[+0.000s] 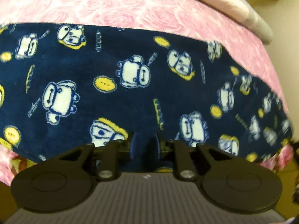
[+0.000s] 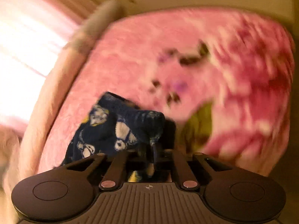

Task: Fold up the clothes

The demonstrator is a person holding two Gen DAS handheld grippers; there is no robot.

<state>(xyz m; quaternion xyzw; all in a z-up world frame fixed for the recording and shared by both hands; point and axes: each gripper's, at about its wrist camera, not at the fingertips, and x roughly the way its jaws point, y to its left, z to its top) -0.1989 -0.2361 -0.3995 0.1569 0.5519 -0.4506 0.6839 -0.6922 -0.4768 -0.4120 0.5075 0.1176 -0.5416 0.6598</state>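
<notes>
A navy fleece garment point(image 1: 130, 78), printed with white cartoon figures and yellow ovals, lies spread across the pink bed cover in the left wrist view. My left gripper point(image 1: 145, 145) sits at its near edge. The fingers stand narrowly apart with navy cloth filling the gap, so it looks shut on the fabric. In the blurred right wrist view, my right gripper point(image 2: 153, 155) is shut on a bunched corner of the same garment point(image 2: 115, 127). That corner hangs lifted above the bed.
A pink rose-patterned bed cover point(image 1: 130, 5) lies under the garment. It appears again as a pink flowered blanket point(image 2: 186, 59) with a green patch point(image 2: 201, 123). A pale cushion point(image 1: 224, 3) lies at the back right. A bright curtained window point(image 2: 24, 43) is on the left.
</notes>
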